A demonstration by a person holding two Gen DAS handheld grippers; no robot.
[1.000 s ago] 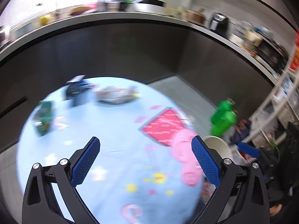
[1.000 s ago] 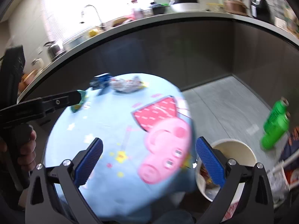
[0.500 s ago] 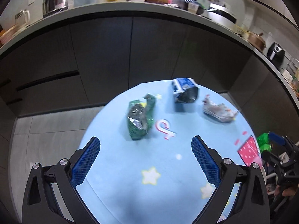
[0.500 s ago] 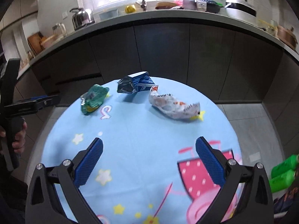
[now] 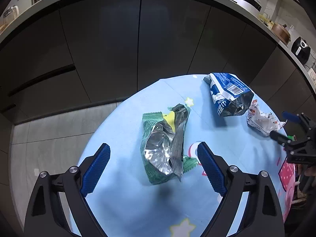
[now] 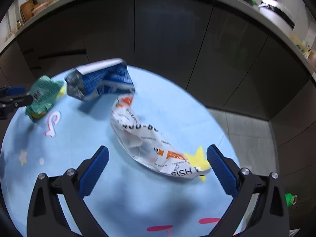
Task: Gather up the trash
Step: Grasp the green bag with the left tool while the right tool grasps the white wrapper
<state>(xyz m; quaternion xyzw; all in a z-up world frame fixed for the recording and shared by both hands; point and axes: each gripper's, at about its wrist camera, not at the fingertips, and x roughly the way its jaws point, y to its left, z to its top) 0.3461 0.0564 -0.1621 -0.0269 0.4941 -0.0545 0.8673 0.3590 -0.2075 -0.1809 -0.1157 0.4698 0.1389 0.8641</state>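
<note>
Three empty wrappers lie on a round table with a light blue cartoon cloth. A crumpled green and silver snack bag sits between the blue pads of my left gripper, whose jaws are closing but stand apart from it. A blue and white bag lies farther back. A white wrapper with orange print lies between the pads of my right gripper, which stands open just above it.
Dark cabinet fronts curve behind the table under a counter with kitchen ware. Grey floor tiles show left of the table. A green bottle stands on the floor at the right. A hand shows at the right edge of the left wrist view.
Both grippers swung from the pink cartoon side of the table across to the wrappers and came down close. The green bag now lies between my left pads, the white wrapper between my right pads.
</note>
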